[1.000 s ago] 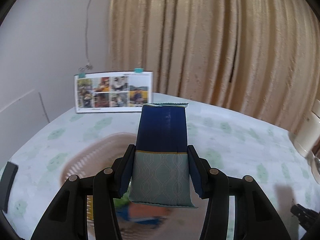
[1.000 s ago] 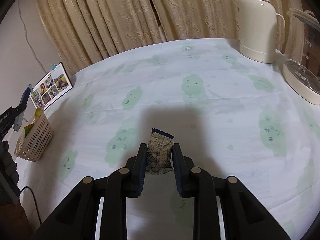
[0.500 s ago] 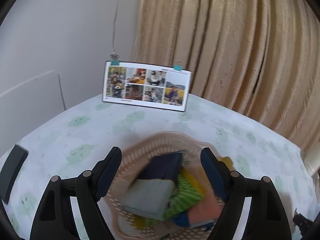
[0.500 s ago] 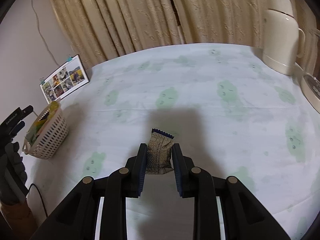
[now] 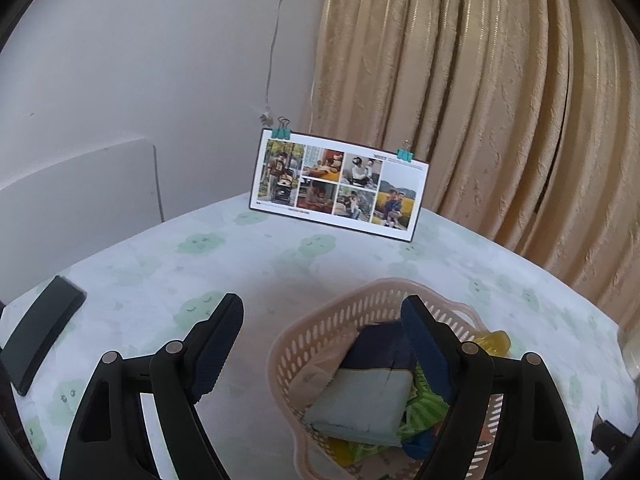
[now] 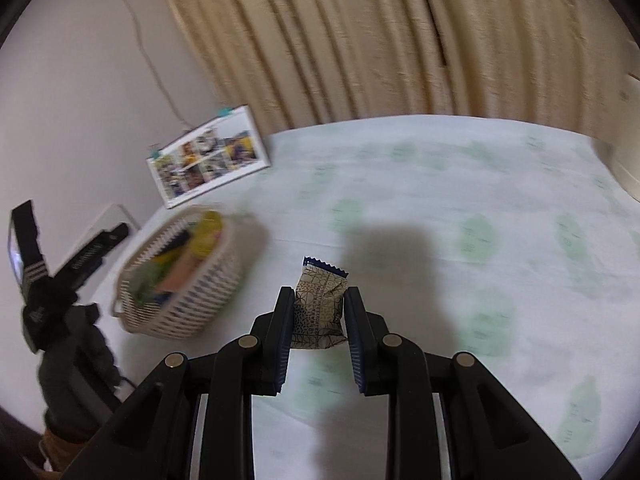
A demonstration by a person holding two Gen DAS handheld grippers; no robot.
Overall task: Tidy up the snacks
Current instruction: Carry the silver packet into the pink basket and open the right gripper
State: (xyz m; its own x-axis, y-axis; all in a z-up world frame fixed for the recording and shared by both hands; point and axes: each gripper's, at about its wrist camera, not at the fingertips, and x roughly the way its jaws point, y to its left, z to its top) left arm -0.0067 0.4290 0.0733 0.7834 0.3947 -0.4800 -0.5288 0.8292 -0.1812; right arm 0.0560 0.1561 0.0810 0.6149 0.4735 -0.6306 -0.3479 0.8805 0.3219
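We note the left claw (image 5: 322, 322) spread wide with nothing between its fingers, hovering above the table (image 5: 280, 272) at the near-left side of the pink basket (image 5: 320, 324). Its right finger overlaps the basket in the left wrist view; its left finger is over bare tablecloth.

In the basket lies a navy-and-pale-blue packet (image 5: 368, 392), flat and tilted, on top of a green striped packet (image 5: 424, 404). A yellow wrapper (image 5: 494, 340) shows at the far right rim. We also see something blue low in the basket; we cannot tell what it is.

The right claw (image 6: 320, 312) is closed on a small gold patterned snack packet (image 6: 318, 312), which stands upright between the fingers, its dark serrated edge on top. From the right wrist view the basket (image 6: 184, 304) sits to the left of this packet, apart from it. This view is motion-blurred.

A photo card (image 5: 338, 184) with teal binder clips stands at the far table edge, before the beige curtain (image 5: 500, 100). A dark flat device (image 5: 42, 336) lies on the left part of the table. A gloved hand (image 6: 76, 352) holds the left claw's handle at the left edge of the right wrist view.
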